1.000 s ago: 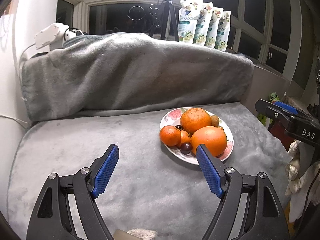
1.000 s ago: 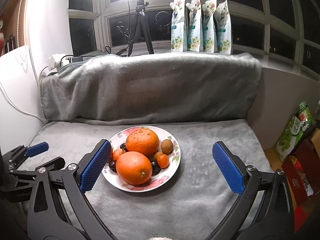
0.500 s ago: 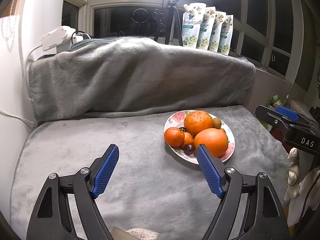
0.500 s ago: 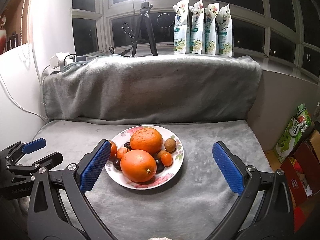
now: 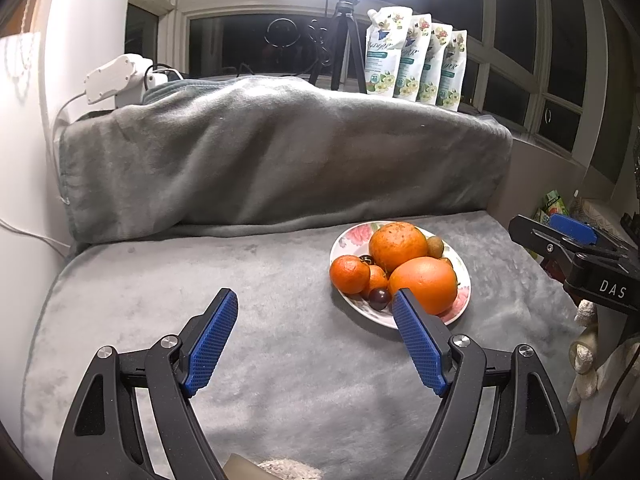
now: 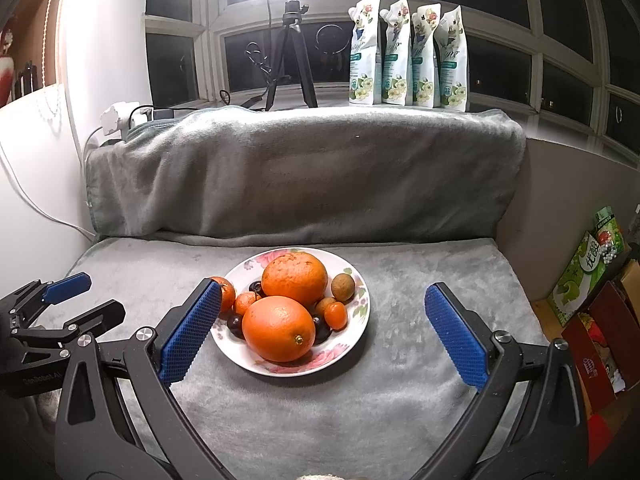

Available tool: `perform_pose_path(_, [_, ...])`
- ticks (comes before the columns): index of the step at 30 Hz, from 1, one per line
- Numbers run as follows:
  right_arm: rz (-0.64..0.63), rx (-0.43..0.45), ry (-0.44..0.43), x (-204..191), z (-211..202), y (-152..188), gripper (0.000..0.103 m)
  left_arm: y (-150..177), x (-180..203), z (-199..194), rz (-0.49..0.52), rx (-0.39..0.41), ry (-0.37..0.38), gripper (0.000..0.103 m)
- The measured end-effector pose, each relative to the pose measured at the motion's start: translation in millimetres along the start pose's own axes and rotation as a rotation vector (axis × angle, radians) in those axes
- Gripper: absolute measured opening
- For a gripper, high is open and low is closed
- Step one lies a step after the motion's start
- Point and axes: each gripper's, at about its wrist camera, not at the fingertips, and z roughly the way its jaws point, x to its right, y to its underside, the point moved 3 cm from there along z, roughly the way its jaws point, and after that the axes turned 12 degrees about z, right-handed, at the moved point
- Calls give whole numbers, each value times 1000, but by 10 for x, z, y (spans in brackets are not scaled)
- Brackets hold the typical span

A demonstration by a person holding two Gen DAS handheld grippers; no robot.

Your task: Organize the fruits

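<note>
A white floral plate (image 6: 256, 261) sits on the grey blanket, heaped with fruit. It holds two big oranges (image 6: 278, 328) (image 6: 294, 278), a tangerine (image 5: 350, 274), small orange fruits (image 6: 335, 315), dark grapes (image 5: 379, 298) and a brown longan (image 6: 343, 287). My right gripper (image 6: 322, 286) is open, hanging in front of the plate with nothing between its pads. My left gripper (image 5: 315, 300) is open too, over bare blanket left of the plate (image 5: 344, 240); its right pad lines up with the near rim. Each gripper shows at the edge of the other's view.
A blanket-covered backrest (image 6: 304, 176) rises behind the seat. On the sill stand several pouches (image 6: 406, 52), a tripod lamp (image 6: 294, 48) and a power strip (image 5: 114, 78). Boxes (image 6: 588, 268) stand on the floor past the right edge. A white wall is at the left.
Both views have drifted slightly, so the backrest sits a bit lower in frame. The fruit, the plate and both sets of jaws stand as before.
</note>
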Motion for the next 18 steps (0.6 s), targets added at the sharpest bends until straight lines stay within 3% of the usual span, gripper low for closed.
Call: perform_pose_path(18, [1, -5, -1, -16, 11, 22, 103, -7, -1, 3, 0, 1, -8, 80])
